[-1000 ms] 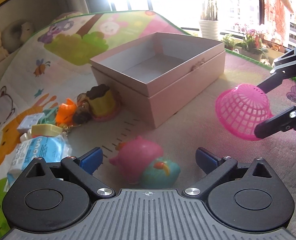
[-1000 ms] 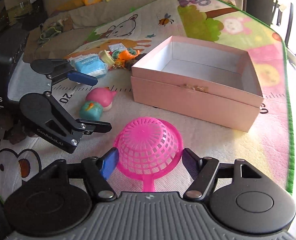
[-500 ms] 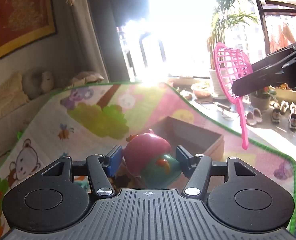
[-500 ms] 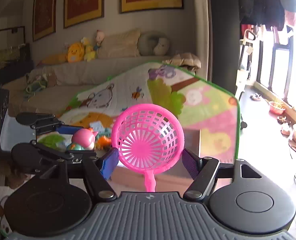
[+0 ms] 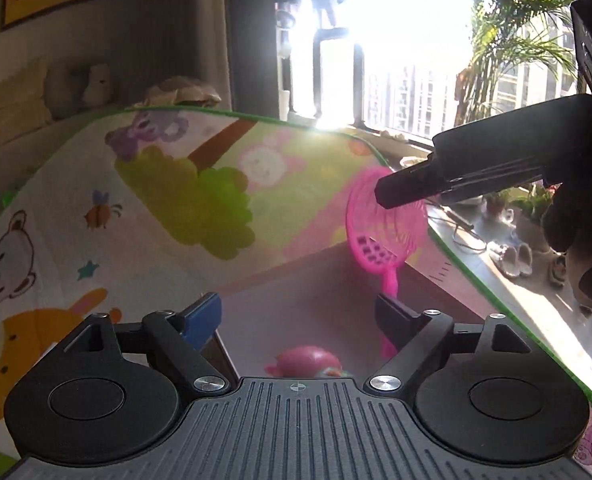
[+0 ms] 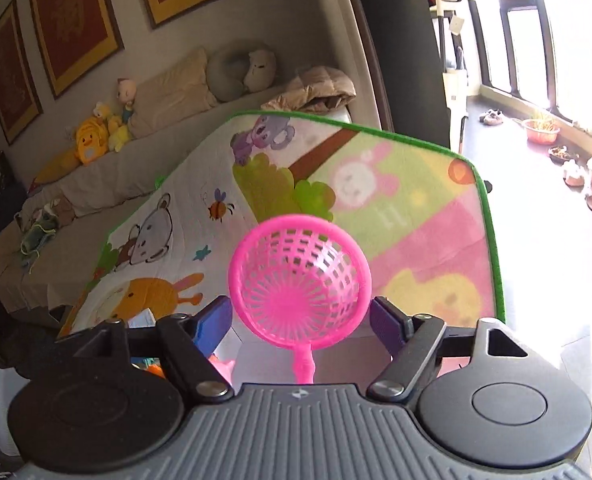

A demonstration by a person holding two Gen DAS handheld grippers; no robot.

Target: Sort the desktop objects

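Note:
In the left wrist view my left gripper (image 5: 296, 316) hangs over the open pink box (image 5: 296, 288) with its jaws opening wide and nothing between them. The pink-and-teal toy (image 5: 307, 360) lies on the box floor just below. The pink strainer (image 5: 383, 216) hangs at the box's far right corner, handle down, under a finger of my right gripper (image 5: 447, 180). In the right wrist view the strainer (image 6: 299, 280) sits tilted between the opening jaws of my right gripper (image 6: 301, 320). The pads stand just off its rim.
The box stands on a cartoon play mat (image 5: 176, 200) with a green edge; its right edge drops to the floor by the window. Small toys (image 6: 152, 368) lie left of the box. A person's hand (image 5: 575, 232) holds the right gripper. A sofa (image 6: 116, 176) with plush toys is behind.
Both grippers rose from the mat to above the box. The left took up the pink-and-teal toy and let it go into the box. The right jaws have widened and the strainer has tipped.

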